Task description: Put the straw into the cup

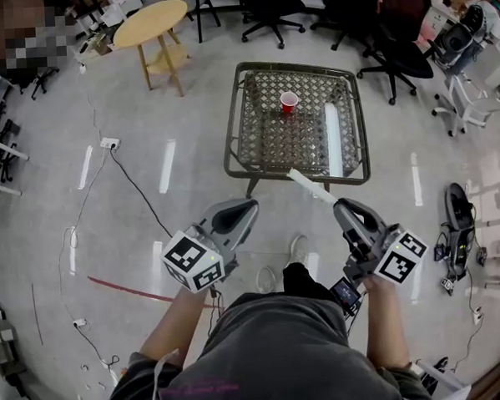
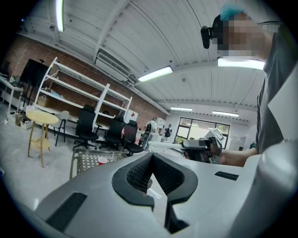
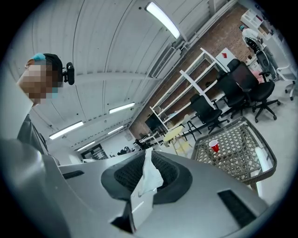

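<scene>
The right tongs [image 1: 341, 207] are clamped on the straw [image 1: 309, 186], whose long axis points ahead and slightly left toward the cup [image 1: 288, 102], which stands well apart near the desk's [image 1: 229, 144] far edge, while the left tongs [image 1: 250, 207] are together and empty.

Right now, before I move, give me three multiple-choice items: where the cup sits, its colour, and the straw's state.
1. Where is the cup?
A. at the table's near edge
B. toward the table's far edge
C. off the table

2. What colour is the cup?
A. red
B. blue
C. white

3. The straw is:
A. in the cup
B. lying on the table
C. clamped in the right tool

Answers:
1. B, it stands on the mesh top, well past the middle.
2. A, its wall is red.
3. C, the jaws are shut on one end.
</scene>
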Available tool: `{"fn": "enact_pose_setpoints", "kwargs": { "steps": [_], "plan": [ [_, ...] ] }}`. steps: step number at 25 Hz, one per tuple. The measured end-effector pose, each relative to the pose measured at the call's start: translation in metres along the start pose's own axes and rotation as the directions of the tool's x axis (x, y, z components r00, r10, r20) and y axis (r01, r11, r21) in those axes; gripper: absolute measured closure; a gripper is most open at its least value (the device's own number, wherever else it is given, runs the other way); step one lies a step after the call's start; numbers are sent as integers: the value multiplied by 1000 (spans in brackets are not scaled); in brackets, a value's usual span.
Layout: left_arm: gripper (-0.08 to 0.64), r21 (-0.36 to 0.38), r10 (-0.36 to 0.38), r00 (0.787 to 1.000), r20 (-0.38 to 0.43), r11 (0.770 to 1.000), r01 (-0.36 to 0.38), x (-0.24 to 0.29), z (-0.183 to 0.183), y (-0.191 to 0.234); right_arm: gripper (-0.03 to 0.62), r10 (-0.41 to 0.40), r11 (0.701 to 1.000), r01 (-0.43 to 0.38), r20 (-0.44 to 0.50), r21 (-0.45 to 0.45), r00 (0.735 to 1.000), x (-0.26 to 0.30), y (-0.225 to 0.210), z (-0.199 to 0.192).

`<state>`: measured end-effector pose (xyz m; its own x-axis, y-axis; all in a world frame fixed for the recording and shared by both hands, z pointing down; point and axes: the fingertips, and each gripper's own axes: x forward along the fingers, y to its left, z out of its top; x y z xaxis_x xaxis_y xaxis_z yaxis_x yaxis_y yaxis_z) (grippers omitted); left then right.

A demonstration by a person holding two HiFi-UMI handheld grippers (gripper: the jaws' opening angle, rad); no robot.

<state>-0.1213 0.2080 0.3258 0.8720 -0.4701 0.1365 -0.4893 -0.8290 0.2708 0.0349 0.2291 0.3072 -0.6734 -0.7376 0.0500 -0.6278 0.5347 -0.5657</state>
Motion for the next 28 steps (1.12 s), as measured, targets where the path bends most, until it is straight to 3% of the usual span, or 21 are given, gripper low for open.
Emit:
{"fn": "enact_pose_setpoints", "kwargs": {
  "steps": [28],
  "plan": [
    [549,-17,81,995,-63,996,-82,129,18,53,545,68,996,-64,-54,66,996,35,-134,64]
  ]
}}
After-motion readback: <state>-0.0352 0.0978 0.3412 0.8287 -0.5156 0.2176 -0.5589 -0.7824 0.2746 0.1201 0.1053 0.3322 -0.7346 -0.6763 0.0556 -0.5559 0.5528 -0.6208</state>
